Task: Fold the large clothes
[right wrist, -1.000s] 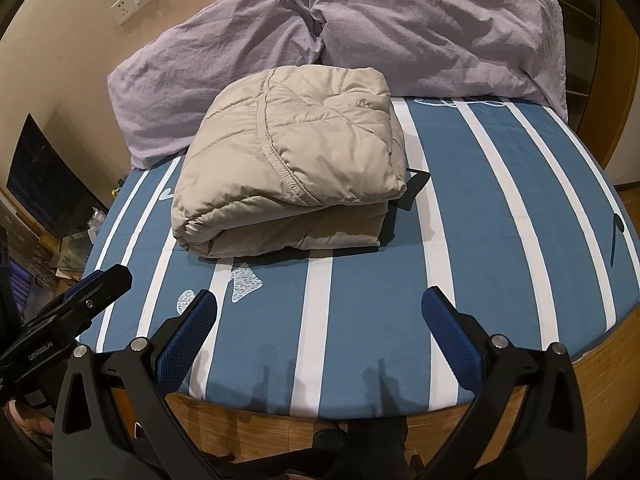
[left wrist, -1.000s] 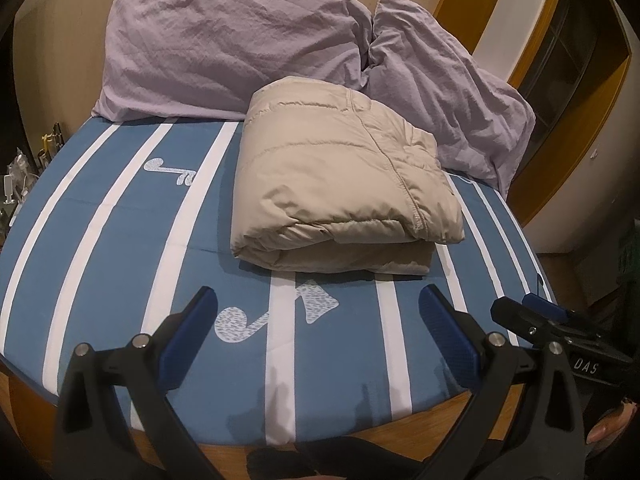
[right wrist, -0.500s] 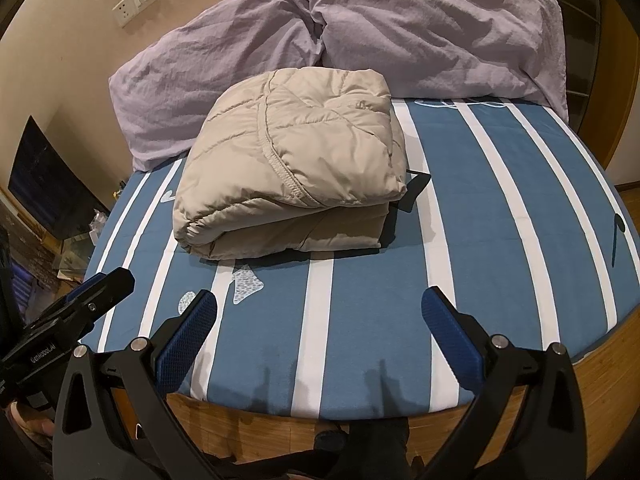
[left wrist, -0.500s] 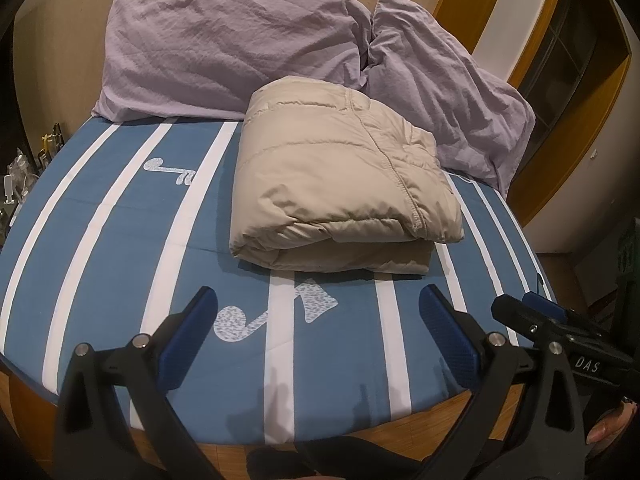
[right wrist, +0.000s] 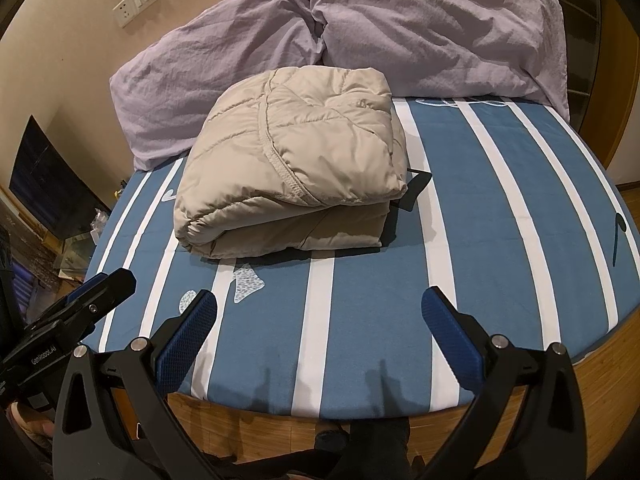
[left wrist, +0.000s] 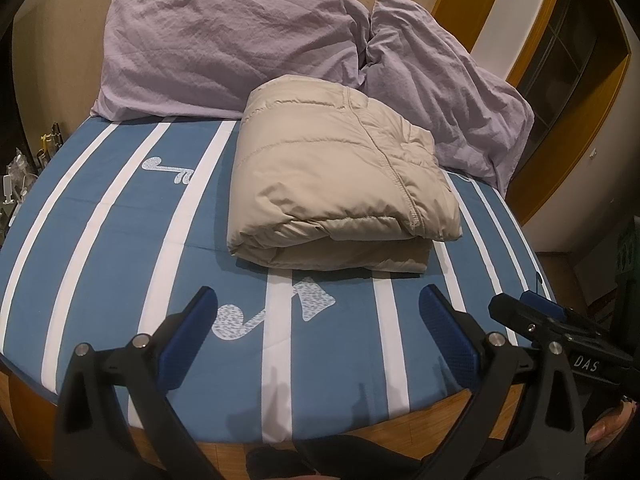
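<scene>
A beige puffer jacket (left wrist: 340, 176) lies folded into a thick rectangular bundle on the blue and white striped bed (left wrist: 120, 232). It also shows in the right wrist view (right wrist: 292, 176). My left gripper (left wrist: 318, 328) is open and empty, held near the bed's front edge, well short of the jacket. My right gripper (right wrist: 320, 328) is open and empty too, at the front edge. Each gripper shows at the side of the other's view, the right gripper (left wrist: 560, 328) and the left gripper (right wrist: 72, 312).
Two lilac pillows (left wrist: 224, 48) (left wrist: 440, 92) lie behind the jacket against the beige wall. The bed's wooden frame (right wrist: 400, 428) runs along the front. A dark strap (right wrist: 416, 188) sticks out beside the jacket. Clutter stands left of the bed (left wrist: 16, 168).
Both grippers have drifted back very slightly; the jacket has not moved.
</scene>
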